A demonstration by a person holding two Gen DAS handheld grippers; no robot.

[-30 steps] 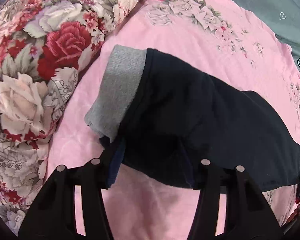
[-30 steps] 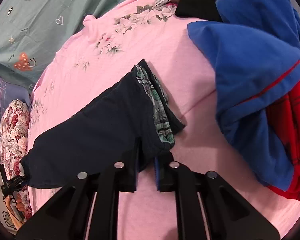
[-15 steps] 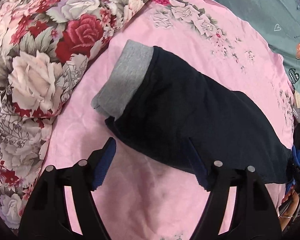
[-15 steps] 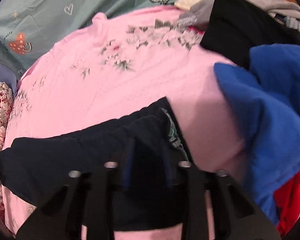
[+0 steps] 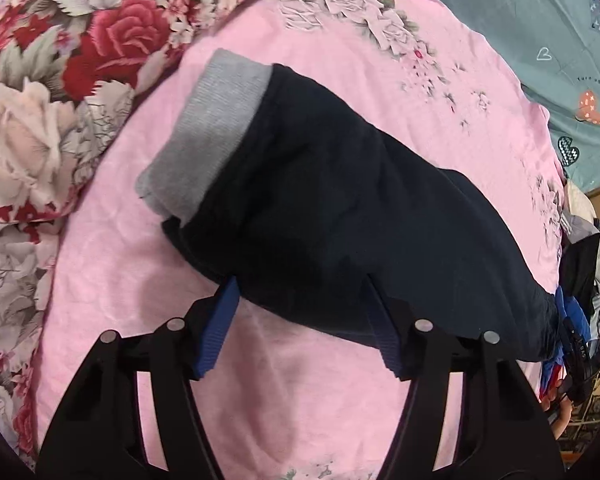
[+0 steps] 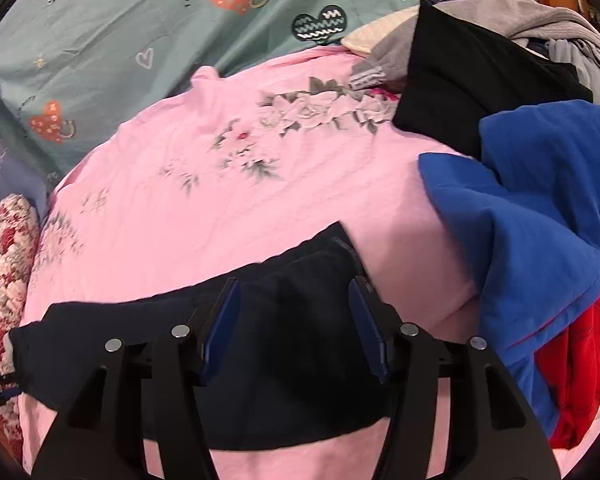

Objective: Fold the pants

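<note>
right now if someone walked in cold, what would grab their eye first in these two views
The dark navy pants lying folded across the middle of the pink floral bedspread, with a grey cuff showing at their far left end. Next, the rose-print pillow crowding the left edge in the left wrist view, and the bright blue garment heaped over something red on the right in the right wrist view.
</note>
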